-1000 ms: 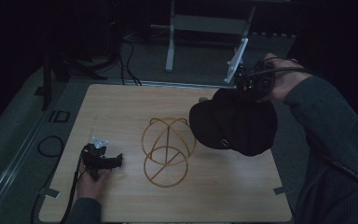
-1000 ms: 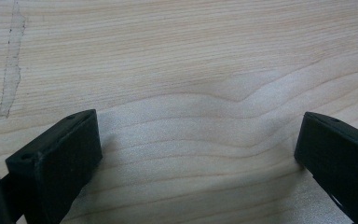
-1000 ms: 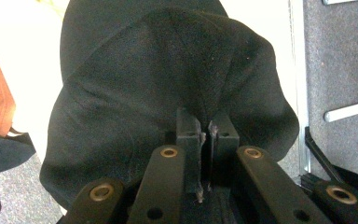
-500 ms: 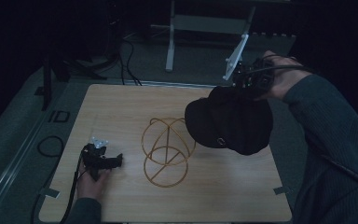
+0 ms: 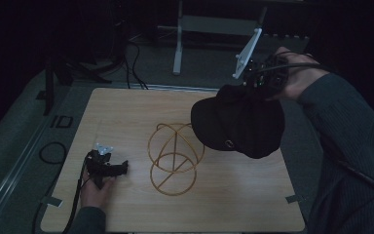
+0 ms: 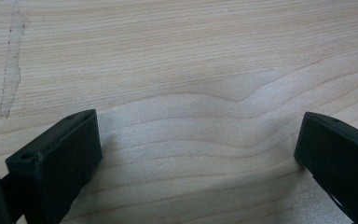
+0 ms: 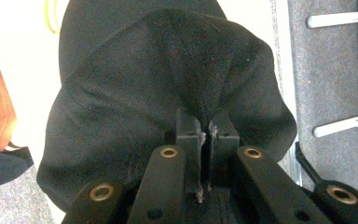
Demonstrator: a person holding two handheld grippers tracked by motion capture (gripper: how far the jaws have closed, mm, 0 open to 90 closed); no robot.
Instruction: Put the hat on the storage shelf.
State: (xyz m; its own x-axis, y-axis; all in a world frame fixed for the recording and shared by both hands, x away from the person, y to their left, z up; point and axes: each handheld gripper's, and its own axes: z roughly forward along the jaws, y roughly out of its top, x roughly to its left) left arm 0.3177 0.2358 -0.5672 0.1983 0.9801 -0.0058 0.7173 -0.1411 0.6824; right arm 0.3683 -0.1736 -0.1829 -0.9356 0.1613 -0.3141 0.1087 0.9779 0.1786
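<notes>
Two grippers are in your hands above a wooden table [image 5: 126, 107]. Your right gripper [image 7: 207, 128] has its jaws closed together on a fold of fabric of a black cap [image 5: 238, 122]; the cap hangs in the air above the table's far right area, partly over a gold wire stand [image 5: 173, 158] that sits at the table's centre. Your left gripper [image 5: 108, 165] rests low at the near left of the table, well apart from the stand, its jaws spread wide with bare wood between them.
</notes>
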